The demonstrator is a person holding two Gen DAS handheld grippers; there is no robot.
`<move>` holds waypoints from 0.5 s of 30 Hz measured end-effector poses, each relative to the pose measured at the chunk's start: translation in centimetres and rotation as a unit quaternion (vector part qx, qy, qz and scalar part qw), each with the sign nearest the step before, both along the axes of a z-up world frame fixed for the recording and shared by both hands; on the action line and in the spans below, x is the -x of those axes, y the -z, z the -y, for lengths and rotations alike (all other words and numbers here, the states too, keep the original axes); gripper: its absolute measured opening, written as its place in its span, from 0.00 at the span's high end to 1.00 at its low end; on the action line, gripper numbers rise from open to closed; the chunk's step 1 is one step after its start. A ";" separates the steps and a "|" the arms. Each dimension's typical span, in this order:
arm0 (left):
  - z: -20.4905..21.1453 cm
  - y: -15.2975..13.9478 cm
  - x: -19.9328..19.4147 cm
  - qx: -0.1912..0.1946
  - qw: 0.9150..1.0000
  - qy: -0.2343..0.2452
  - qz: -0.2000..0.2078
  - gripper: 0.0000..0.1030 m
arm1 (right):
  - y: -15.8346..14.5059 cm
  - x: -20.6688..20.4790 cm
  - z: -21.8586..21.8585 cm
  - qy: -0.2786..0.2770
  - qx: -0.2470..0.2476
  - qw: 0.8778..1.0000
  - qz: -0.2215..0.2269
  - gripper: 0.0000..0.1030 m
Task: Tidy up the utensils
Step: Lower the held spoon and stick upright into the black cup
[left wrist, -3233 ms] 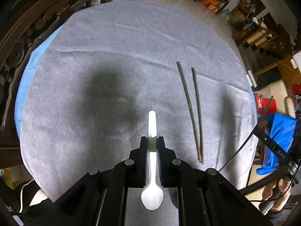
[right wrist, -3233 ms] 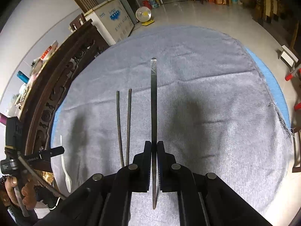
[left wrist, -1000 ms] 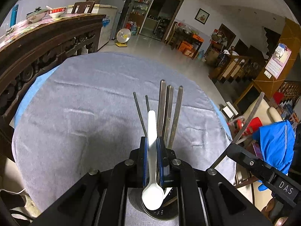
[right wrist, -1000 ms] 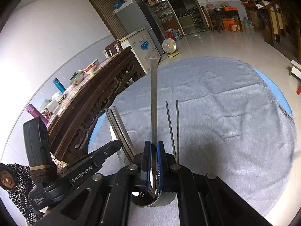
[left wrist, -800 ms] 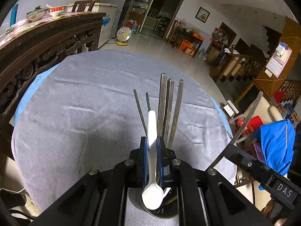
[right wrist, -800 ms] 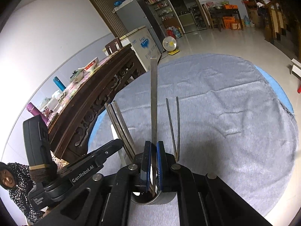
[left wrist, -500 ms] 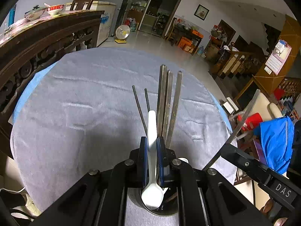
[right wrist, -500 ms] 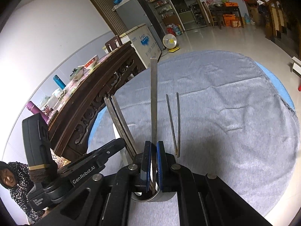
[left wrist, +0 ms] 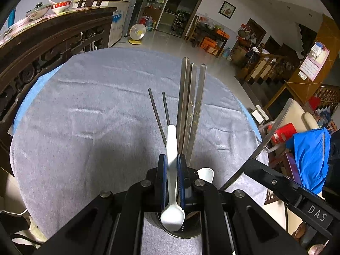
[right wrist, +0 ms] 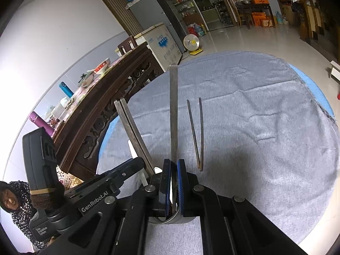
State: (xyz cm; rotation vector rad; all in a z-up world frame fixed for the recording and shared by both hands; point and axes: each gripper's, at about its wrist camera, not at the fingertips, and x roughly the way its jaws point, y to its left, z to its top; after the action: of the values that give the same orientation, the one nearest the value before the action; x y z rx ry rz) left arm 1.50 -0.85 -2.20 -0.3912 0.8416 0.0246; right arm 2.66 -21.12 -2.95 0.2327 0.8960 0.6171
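My left gripper (left wrist: pixel 171 159) is shut on a white plastic spoon (left wrist: pixel 171 144), bowl end toward the camera, over a metal cup (left wrist: pixel 191 233) at the near table edge. Three flat metal chopsticks (left wrist: pixel 191 106) and another white spoon (left wrist: pixel 206 173) stand in the cup. My right gripper (right wrist: pixel 173 163) is shut on a metal chopstick (right wrist: pixel 173 116) held upright, its lower end inside the cup's rim (right wrist: pixel 167 220). Two thin dark chopsticks (right wrist: pixel 197 136) lie on the grey cloth (right wrist: pixel 255 148) just beyond the cup. Both grippers crowd the cup side by side.
The round table's edge runs close behind the cup. A carved dark wooden sideboard (left wrist: pixel 42 48) stands along the left side. Beyond the right edge there is a blue garment (left wrist: pixel 308 155) on a chair. A person (right wrist: pixel 10 201) sits low at the left.
About three seconds ago both grippers held their utensils over open cloth; now both are at the metal cup. Over the last second they have barely moved.
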 end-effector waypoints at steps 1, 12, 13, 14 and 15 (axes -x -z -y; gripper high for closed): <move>0.0 0.0 0.0 0.000 1.000 0.000 0.000 0.90 | 0.1 0.0 0.0 -0.001 0.000 1.000 0.000 0.93; 0.1 -0.1 0.1 -0.002 1.000 0.007 -0.004 0.90 | 0.9 0.2 -0.3 -0.006 0.003 1.000 -0.008 0.93; 0.1 -0.1 0.1 -0.001 1.000 0.008 -0.004 0.90 | 0.9 0.2 -0.3 -0.006 0.004 1.000 -0.009 0.93; 0.2 -0.1 0.2 -0.002 1.000 0.009 -0.005 0.90 | 0.9 0.2 -0.3 -0.006 0.004 1.000 -0.009 0.93; 0.2 -0.1 0.2 -0.001 1.000 0.010 -0.006 0.90 | 1.0 0.2 -0.3 -0.006 0.004 1.000 -0.010 0.93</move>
State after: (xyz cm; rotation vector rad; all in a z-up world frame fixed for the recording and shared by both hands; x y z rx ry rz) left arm 1.33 -1.09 -2.11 -0.3798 0.8575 0.0088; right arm 2.45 -20.79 -3.92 0.2264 0.9187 0.6235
